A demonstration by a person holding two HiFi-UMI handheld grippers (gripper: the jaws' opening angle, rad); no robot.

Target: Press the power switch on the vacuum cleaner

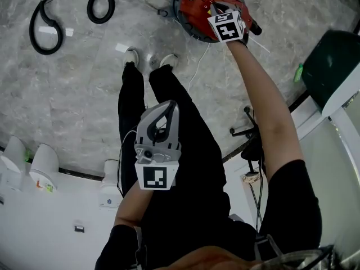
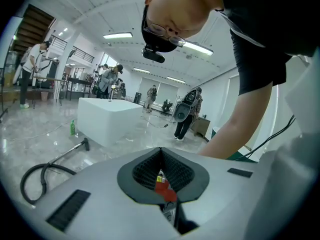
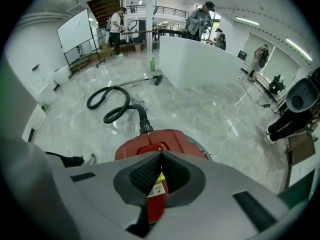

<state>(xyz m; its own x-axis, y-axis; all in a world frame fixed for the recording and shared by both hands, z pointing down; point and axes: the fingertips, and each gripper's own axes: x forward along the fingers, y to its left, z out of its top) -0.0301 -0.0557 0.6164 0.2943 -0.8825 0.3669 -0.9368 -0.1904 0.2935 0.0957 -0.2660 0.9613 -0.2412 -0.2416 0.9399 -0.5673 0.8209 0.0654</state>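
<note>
Large open-plan workspace, office or lab: polished marble floor (image 3: 200,109), whiteboard (image 3: 76,31), long white counter (image 3: 200,61), staircase (image 3: 105,4), ceiling strip lights (image 2: 117,35), people (image 2: 107,79) at tables (image 2: 75,81).

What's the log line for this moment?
left gripper: shut, held at torso | right gripper: shut, over red vacuum cleaner top | switch press: unconfirmed

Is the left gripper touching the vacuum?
No, the left gripper is up in front of the person's legs, far from the vacuum on the floor.
</note>
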